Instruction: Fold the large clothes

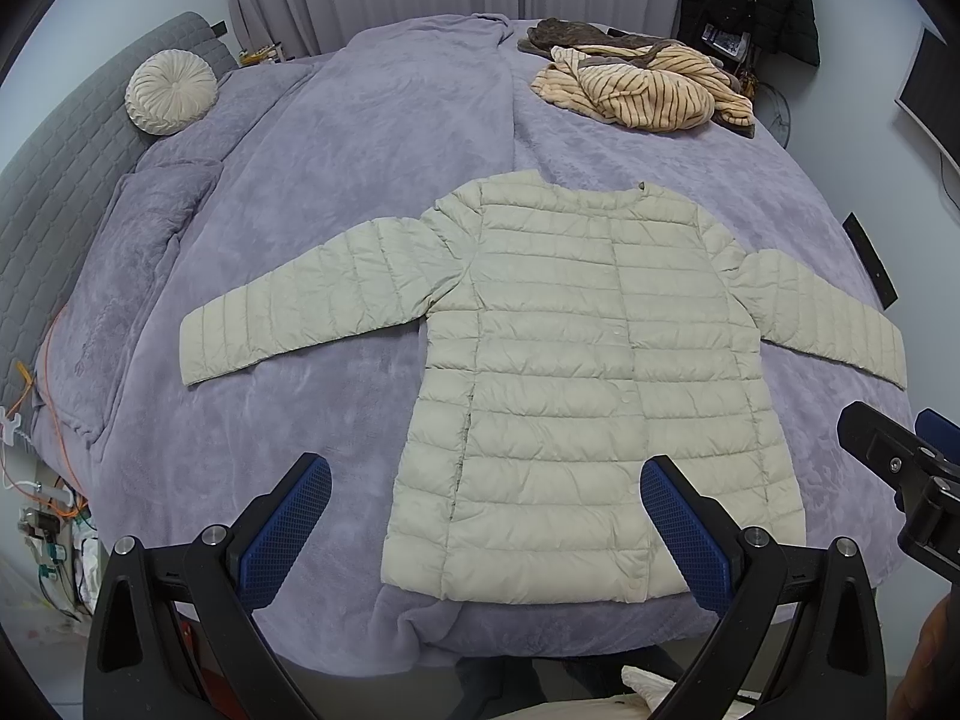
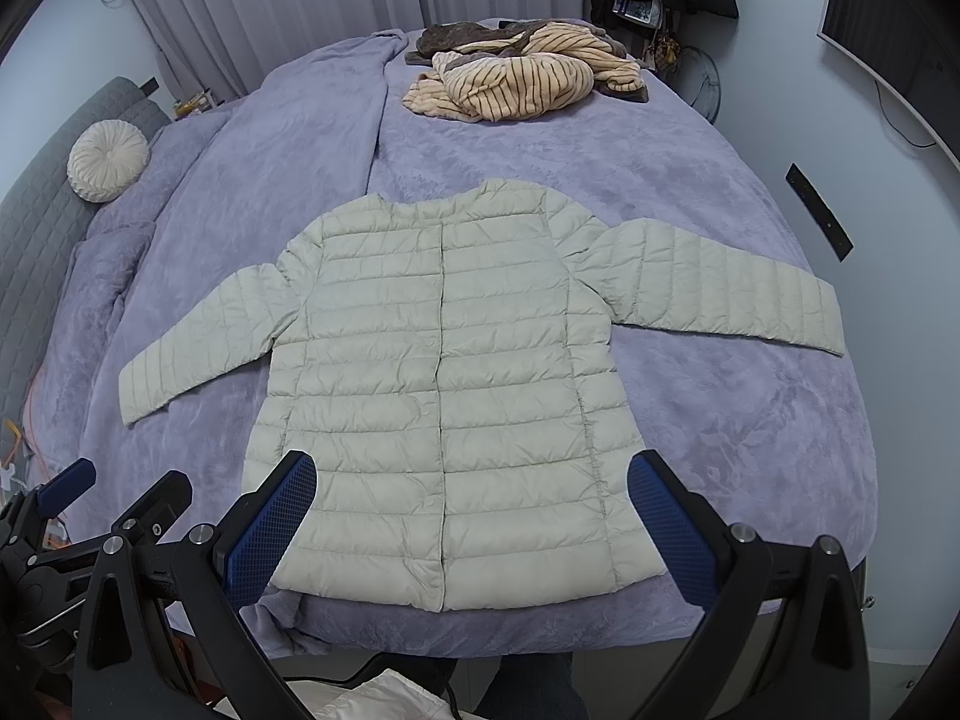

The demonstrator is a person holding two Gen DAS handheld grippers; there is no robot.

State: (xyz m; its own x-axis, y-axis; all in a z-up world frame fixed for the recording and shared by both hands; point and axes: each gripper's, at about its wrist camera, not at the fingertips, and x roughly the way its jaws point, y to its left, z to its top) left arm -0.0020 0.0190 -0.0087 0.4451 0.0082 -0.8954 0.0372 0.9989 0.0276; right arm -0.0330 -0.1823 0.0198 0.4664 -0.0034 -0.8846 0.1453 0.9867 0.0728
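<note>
Two grippers hang over the near edge of the bed (image 1: 336,192), and both have their jaws wide open with nothing in them. The left gripper (image 1: 486,516) sits above the coat's bottom left corner. The right gripper (image 2: 474,516) sits above the bottom edge, more to the middle.

The puffy cream coat (image 2: 444,360) lies flat on the purple blanket (image 2: 690,192), front side up and buttoned shut. Both sleeves stick out to the sides. Its bottom edge is close to the near side of the bed.

No fold has been made yet, so this looks like the very start. I think the next move is to come down and pinch a sleeve or a side edge, then lay it over the middle. The coat is puffy and slippery, so the grip should be firm.

A striped heap of clothes (image 2: 516,78) lies far off at the back.
</note>
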